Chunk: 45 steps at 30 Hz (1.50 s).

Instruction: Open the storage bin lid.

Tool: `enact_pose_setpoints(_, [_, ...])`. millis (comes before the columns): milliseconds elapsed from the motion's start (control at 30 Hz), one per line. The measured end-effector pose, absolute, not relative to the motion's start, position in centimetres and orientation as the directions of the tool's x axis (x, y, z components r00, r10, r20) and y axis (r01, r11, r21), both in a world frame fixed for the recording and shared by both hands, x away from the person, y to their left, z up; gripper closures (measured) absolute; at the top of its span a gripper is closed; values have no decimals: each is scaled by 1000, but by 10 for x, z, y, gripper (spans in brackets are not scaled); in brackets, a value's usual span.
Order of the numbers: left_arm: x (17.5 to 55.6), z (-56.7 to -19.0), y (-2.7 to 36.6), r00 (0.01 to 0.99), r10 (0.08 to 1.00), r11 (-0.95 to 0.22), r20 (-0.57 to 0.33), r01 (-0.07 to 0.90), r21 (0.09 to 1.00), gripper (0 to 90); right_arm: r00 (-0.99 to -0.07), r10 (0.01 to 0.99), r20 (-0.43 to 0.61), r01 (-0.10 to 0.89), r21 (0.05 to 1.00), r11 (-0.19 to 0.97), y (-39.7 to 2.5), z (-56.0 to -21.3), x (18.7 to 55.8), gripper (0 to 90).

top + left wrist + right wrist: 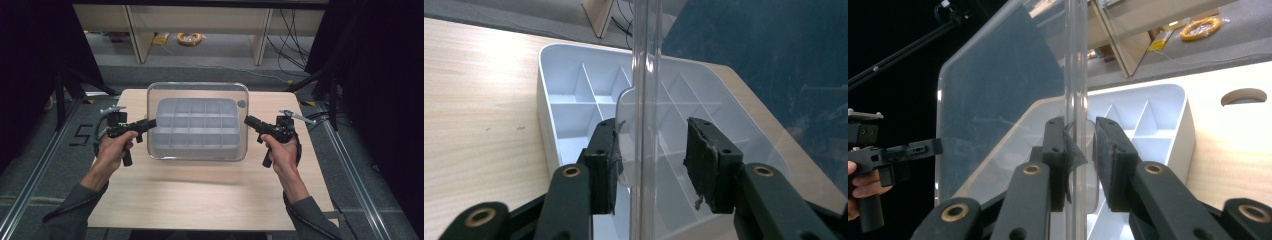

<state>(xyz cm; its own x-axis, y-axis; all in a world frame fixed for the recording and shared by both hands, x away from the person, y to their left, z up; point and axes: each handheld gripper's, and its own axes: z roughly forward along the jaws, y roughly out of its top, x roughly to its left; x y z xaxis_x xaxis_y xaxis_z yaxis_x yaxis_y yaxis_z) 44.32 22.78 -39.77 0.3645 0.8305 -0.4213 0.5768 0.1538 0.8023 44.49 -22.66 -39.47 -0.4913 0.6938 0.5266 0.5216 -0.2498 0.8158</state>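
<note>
Clear plastic lid (197, 90) hangs level above the white divided tray (197, 125) at the table's (200, 200) far middle; your left gripper (651, 160) straddles its left rim, jaws apart, not pinching; your right gripper (1080, 160) has jaws close around the right rim, contact uncertain.

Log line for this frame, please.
left tool: open around clear lid edge | right tool: open around opposite edge | lid above white divided tray
</note>
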Motion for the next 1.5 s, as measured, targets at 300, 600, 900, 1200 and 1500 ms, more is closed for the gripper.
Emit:
enact_pose_setpoints(300, [418,-408,229,386,830,132,-402,565,815,571,-500,689,525,523,817,-243,-227,-405,419,765])
enact_pose_setpoints(600, [391,-418,231,402,828,116,-391,560,820,573,-523,696,492,514,833,-203,-227,-413,395,764])
enact_pose_setpoints(900, [366,-430,231,406,835,91,-371,564,821,574,-517,690,506,527,824,-209,-226,-432,367,759])
enact_pose_setpoints(1200, [355,-443,231,410,825,82,-388,592,801,581,-496,694,522,558,804,-206,-228,-442,356,759])
enact_pose_setpoints(1500, [341,-447,232,411,822,82,-396,602,794,585,-515,698,497,536,823,-190,-230,-447,342,760])
